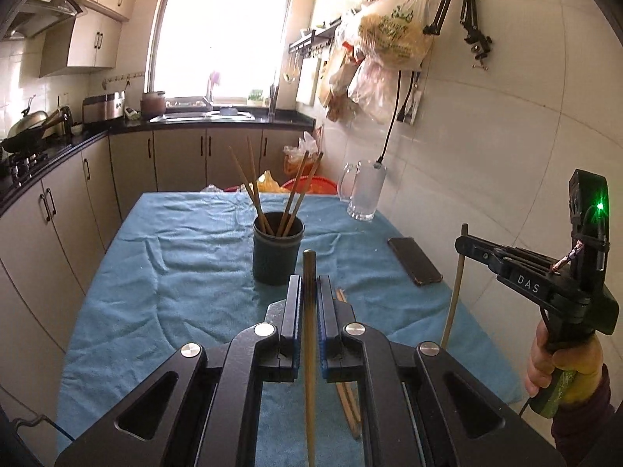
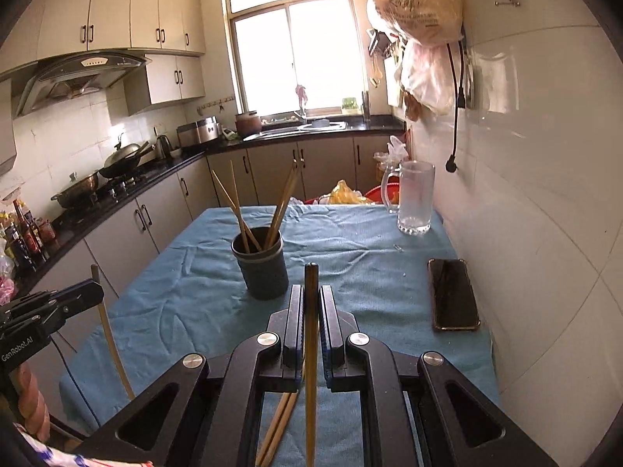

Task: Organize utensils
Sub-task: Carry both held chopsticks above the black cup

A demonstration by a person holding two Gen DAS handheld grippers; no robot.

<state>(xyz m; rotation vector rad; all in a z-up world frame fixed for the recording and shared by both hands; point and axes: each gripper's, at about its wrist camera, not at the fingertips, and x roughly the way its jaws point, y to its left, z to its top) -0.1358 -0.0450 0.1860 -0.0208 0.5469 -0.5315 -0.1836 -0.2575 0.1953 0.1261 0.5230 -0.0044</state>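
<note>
I've got one wooden chopstick (image 1: 309,334) pinched upright in my left gripper (image 1: 309,292), jaws closed tight on its shaft, its lower end cut off by the frame. My right gripper (image 2: 310,303) is clamped on a second wooden chopstick (image 2: 310,350) the same way, its foot out of view too. Both sit just short of the dark round utensil cup (image 2: 261,268), which stands on the blue cloth-covered table (image 2: 187,311) with four chopsticks (image 2: 282,202) leaning inside. Loose chopsticks (image 2: 278,428) lie on the cloth under my fingers, half hidden, so I can't count them. A black phone (image 2: 453,294) lies near the wall, a clear glass mug (image 2: 414,198) beyond it.
</note>
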